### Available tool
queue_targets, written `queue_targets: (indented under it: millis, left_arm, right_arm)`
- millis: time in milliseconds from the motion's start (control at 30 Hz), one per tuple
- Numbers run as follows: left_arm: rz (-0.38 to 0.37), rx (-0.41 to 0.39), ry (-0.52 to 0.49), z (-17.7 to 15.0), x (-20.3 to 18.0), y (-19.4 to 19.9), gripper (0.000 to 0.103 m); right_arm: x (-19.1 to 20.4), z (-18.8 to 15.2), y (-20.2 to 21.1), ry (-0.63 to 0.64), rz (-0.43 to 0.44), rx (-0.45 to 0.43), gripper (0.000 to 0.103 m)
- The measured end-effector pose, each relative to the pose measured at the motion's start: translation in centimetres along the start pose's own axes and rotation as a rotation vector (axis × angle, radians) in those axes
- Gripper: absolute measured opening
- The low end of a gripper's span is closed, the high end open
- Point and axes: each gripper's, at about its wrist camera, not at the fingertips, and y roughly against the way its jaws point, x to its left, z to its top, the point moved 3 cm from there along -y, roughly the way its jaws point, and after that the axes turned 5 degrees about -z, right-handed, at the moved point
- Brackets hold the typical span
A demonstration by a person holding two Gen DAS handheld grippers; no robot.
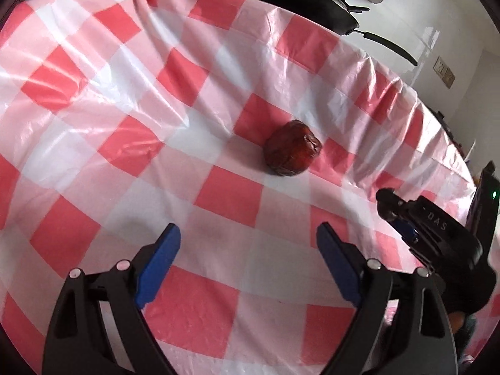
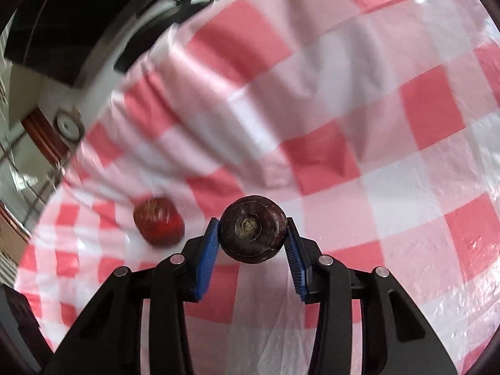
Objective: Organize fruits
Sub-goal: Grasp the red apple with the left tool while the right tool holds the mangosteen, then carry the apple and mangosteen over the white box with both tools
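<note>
- Right gripper [image 2: 252, 234]: its blue fingers [image 2: 206, 259] are clamped on a dark purple round fruit [image 2: 253, 229], one pad on each flank, stem scar facing the right wrist camera. The fruit looks to be clear of the cloth, though I cannot be certain of it.
- Left gripper [image 1: 248, 262]: fingers [image 1: 157, 262] released and spread wide, nothing between them, hanging over bare cloth at the near side of the worktop [image 1: 93, 93].
- Second fruit: a red, wrinkled fruit [image 1: 292, 147] lies alone on the red-and-white checked cloth. In the left wrist view it sits ahead of the spread fingers, farther off and a little right of their centre line, well apart from both pads.
- In the right wrist view the same red fruit [image 2: 158, 225] lies just left of the held purple one, near but not touching.
- Shape: the red fruit is roughly round, no marked long axis; approach angle looks uncritical.
- Nearer hand: the left is free and aimed almost at the red fruit; the right is occupied. Judgement: the left should take it, by reaching forward and slightly right.
- Containers: no bowl, basket or tray is visible in either view; destination for the fruits cannot be told.
- Beyond the far edge of the cloth stands a black frying pan [image 1: 300, 3], empty as far as its visible rim shows.
</note>
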Motion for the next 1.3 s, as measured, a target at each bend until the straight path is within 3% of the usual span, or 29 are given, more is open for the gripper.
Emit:
queue_targets:
  millis: [133, 267, 333, 500, 600, 633, 700, 867, 1067, 1200, 1300]
  left_arm:
    - [-0.117, 0.091, 0.147, 0.6, 0.2, -1.9, 0.092]
    - [-0.184, 0.079, 0.225, 3.2, -1.2, -4.0, 0.092]
    - [-0.174, 0.063, 0.257, 4.8, -1.9, -5.4, 0.091]
    - [-0.11, 0.12, 0.28, 6.4, -2.8, -9.8, 0.086]
    - [-0.061, 0.096, 0.278, 7.6, -2.8, -11.2, 0.082]
    - [-0.049, 0.096, 0.276, 7.8, -2.8, -11.4, 0.071]
    - [-0.037, 0.09, 0.271, 7.8, -2.8, -11.5, 0.065]
    - [-0.041, 0.058, 0.218, 5.7, -2.8, -8.7, 0.064]
    - [0.005, -0.09, 0.038, 1.2, -3.0, 0.7, 0.064]
    - [-0.016, -0.177, 0.06, -0.7, -1.4, 4.0, 0.064]
    - [-0.045, -0.173, 0.097, -0.1, -0.6, 3.3, 0.064]
  right_arm:
    - [-0.2, 0.3, 0.3, -0.022, 0.014, -0.028, 0.041]
    - [-1.3, 0.5, 1.2, -0.024, 0.032, -0.03, 0.041]
    - [-1.5, 0.7, 1.4, -0.027, 0.038, -0.031, 0.042]
    - [-0.9, 0.8, 1.0, -0.017, 0.049, -0.023, 0.042]
    - [-0.5, 0.9, 0.6, -0.014, 0.052, -0.021, 0.042]
    - [-0.4, 0.9, 0.5, -0.013, 0.053, -0.019, 0.042]
    - [-0.2, 0.9, 0.4, -0.012, 0.056, -0.017, 0.042]
    - [-0.5, 0.9, 0.6, -0.017, 0.059, -0.018, 0.042]
    - [-0.4, 0.9, 0.5, -0.011, 0.055, -0.015, 0.042]
    - [-0.3, 0.9, 0.5, -0.012, 0.056, -0.015, 0.042]
    - [-0.3, 0.9, 0.4, -0.015, 0.062, -0.015, 0.042]
